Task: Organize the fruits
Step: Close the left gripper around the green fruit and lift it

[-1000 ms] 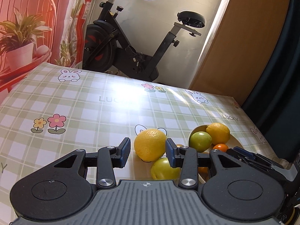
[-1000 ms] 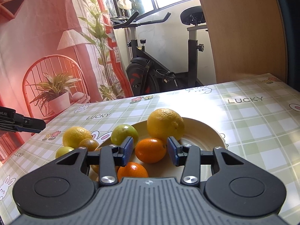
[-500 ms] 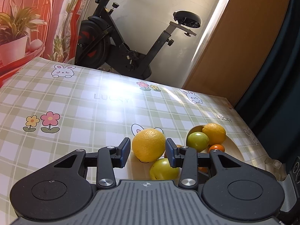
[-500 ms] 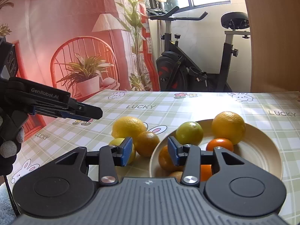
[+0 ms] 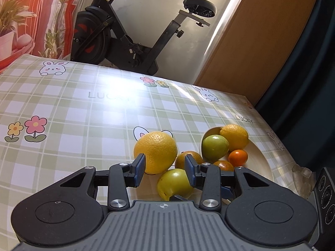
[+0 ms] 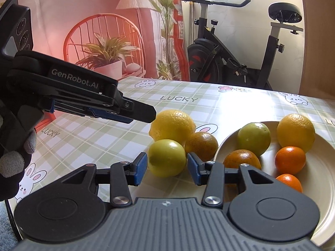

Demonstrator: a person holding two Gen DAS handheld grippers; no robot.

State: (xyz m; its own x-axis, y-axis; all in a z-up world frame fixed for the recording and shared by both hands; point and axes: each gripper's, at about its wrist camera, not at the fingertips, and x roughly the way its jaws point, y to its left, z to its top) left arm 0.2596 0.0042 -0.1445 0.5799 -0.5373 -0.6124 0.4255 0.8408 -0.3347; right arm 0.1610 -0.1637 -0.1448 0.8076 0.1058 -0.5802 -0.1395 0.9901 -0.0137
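Note:
A big yellow orange [image 5: 156, 151], a brownish orange [image 5: 187, 159] and a yellow-green fruit [image 5: 174, 184] lie on the tablecloth beside a cream plate [image 5: 259, 156]. The plate holds a green fruit [image 6: 254, 138], a yellow orange [image 6: 295, 132] and several small oranges. My left gripper [image 5: 165, 172] is open, its fingers just short of the big yellow orange [image 6: 172, 125]. My right gripper [image 6: 166, 169] is open with its fingers on either side of the yellow-green fruit [image 6: 166, 157], not pressing it. The left gripper also shows in the right wrist view [image 6: 136, 112].
The table wears a green checked cloth [image 5: 83, 115] with bunnies and flowers. An exercise bike [image 5: 134, 31] stands behind the far edge. A wooden panel [image 5: 261, 41] and dark curtain are at the right. A gloved hand [image 6: 12, 163] holds the left gripper.
My right gripper swung left from the plate to the yellow-green fruit on the cloth. My left gripper moved forward and closer to the big yellow orange. Both stayed open.

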